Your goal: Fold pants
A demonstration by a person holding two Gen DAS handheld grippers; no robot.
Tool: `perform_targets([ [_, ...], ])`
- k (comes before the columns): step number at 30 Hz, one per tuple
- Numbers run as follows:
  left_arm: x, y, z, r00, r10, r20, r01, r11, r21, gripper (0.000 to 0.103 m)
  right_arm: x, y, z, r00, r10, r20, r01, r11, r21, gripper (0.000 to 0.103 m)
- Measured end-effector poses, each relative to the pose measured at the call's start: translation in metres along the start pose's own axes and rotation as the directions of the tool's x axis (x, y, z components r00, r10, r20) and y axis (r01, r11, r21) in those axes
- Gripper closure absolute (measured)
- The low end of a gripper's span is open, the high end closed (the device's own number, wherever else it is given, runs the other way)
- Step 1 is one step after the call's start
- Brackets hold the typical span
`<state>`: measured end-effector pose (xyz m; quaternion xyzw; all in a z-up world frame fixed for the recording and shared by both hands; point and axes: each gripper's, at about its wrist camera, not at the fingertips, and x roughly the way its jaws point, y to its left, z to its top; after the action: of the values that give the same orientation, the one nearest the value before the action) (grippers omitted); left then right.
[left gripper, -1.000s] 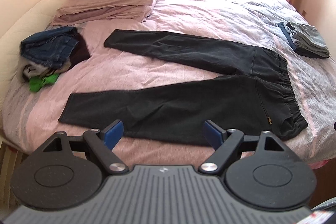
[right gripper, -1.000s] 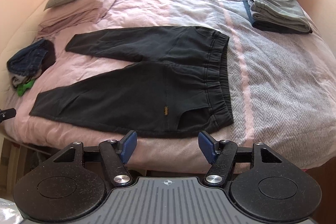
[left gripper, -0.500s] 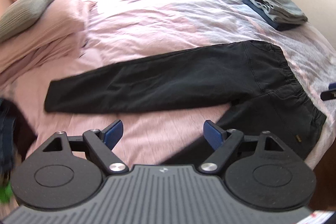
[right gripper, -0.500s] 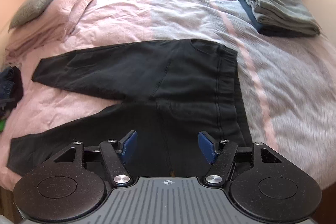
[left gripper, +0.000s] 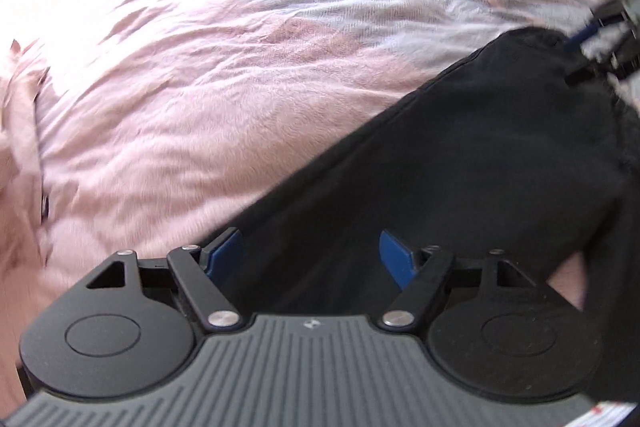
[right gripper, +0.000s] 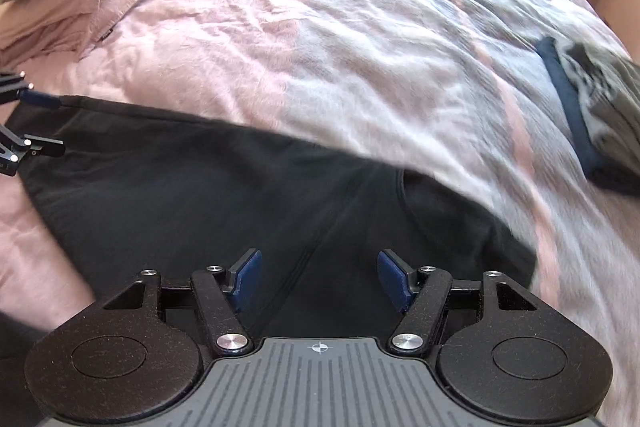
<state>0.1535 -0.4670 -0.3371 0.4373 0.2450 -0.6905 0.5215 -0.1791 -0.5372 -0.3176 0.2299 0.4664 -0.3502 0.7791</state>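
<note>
Right wrist: folded clothes (right gripper: pixel 592 107) beside black pants (right gripper: pixel 200 179).

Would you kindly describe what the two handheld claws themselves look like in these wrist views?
The two look alike. The left claw has two blue pads on black jointed links with silver pivot screws, two round black discs flanking a grey ribbed body with a small white emblem. The right claw has the same parts; its emblem is a crosshair mark. No cables, hands or sleeves show.
</note>
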Motion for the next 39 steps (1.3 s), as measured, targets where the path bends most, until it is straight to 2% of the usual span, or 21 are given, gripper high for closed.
perform_targets([
  [3, 0.027, 0.023, 0.008, 1.000, -0.012, -0.010, 0.013, 0.996, 0.084, 0.034, 0.027, -0.006, 0.029, 1.000, -0.003, 0.023, 0.005, 0.997, -0.082, 0.041],
  [7, 0.051, 0.053, 0.013, 0.997, -0.066, -0.045, 0.072, 0.988, 0.136, 0.042, 0.052, -0.009, 0.055, 0.999, 0.012, 0.033, -0.006, 0.982, -0.190, 0.041],
  [12, 0.075, 0.064, 0.004, 0.986, -0.131, -0.106, 0.148, 0.972, 0.182, 0.043, 0.089, -0.013, 0.067, 0.998, 0.032, -0.047, -0.045, 0.950, -0.309, 0.041],
  [15, 0.081, 0.065, -0.001, 0.984, -0.140, -0.105, 0.158, 0.969, 0.188, 0.043, 0.110, -0.021, 0.066, 0.993, 0.057, -0.104, -0.087, 0.946, -0.313, 0.041],
  [17, 0.083, 0.061, -0.005, 0.986, -0.132, -0.100, 0.150, 0.967, 0.207, 0.048, 0.117, -0.030, 0.065, 0.988, 0.099, -0.119, -0.129, 0.953, -0.275, 0.042],
  [19, 0.083, 0.054, -0.009, 0.987, -0.125, -0.096, 0.143, 0.965, 0.218, 0.060, 0.119, -0.038, 0.063, 0.977, 0.164, -0.134, -0.192, 0.953, -0.235, 0.063],
  [20, 0.081, 0.050, -0.011, 0.987, -0.128, -0.095, 0.146, 0.964, 0.222, 0.074, 0.116, -0.039, 0.062, 0.977, 0.174, -0.123, -0.199, 0.953, -0.228, 0.074],
  [21, 0.078, 0.045, -0.013, 0.989, -0.113, -0.095, 0.133, 0.964, 0.231, 0.083, 0.112, -0.036, 0.059, 0.981, 0.162, -0.107, -0.184, 0.951, -0.248, 0.086],
  [23, 0.069, 0.031, -0.020, 0.997, -0.038, -0.073, 0.057, 0.959, 0.278, 0.094, 0.098, -0.028, 0.052, 0.990, 0.133, -0.054, -0.143, 0.938, -0.315, 0.092],
  [26, 0.042, 0.013, -0.031, 0.998, 0.069, 0.008, -0.069, 0.965, 0.252, 0.096, 0.060, -0.009, 0.041, 0.992, 0.091, 0.084, -0.054, 0.927, -0.371, 0.094],
  [27, 0.030, 0.006, -0.034, 0.992, 0.115, 0.044, -0.122, 0.964, 0.237, 0.096, 0.045, 0.000, 0.032, 0.988, 0.066, 0.139, -0.004, 0.915, -0.404, 0.094],
  [29, -0.002, -0.013, -0.043, 0.971, 0.211, 0.111, -0.229, 0.956, 0.184, 0.096, 0.012, 0.020, 0.010, 0.967, 0.031, 0.252, 0.090, 0.887, -0.452, 0.095],
  [32, -0.065, -0.048, -0.066, 0.926, 0.326, 0.192, -0.342, 0.938, 0.055, 0.096, -0.042, 0.046, -0.041, 0.911, 0.018, 0.411, 0.200, 0.854, -0.480, 0.095],
  [35, -0.128, -0.096, -0.107, 0.887, 0.402, 0.226, -0.395, 0.915, -0.078, 0.096, -0.095, 0.072, -0.106, 0.858, 0.057, 0.511, 0.225, 0.853, -0.472, 0.095],
  [36, -0.147, -0.114, -0.126, 0.880, 0.415, 0.230, -0.400, 0.910, -0.110, 0.096, -0.111, 0.081, -0.131, 0.844, 0.068, 0.532, 0.232, 0.848, -0.477, 0.095],
  [38, -0.175, -0.152, -0.162, 0.876, 0.428, 0.221, -0.395, 0.901, -0.181, 0.096, -0.134, 0.096, -0.183, 0.833, 0.095, 0.545, 0.228, 0.839, -0.495, 0.095],
  [39, -0.183, -0.169, -0.181, 0.883, 0.422, 0.207, -0.379, 0.899, -0.217, 0.096, -0.140, 0.103, -0.209, 0.840, 0.113, 0.531, 0.212, 0.832, -0.513, 0.094],
])
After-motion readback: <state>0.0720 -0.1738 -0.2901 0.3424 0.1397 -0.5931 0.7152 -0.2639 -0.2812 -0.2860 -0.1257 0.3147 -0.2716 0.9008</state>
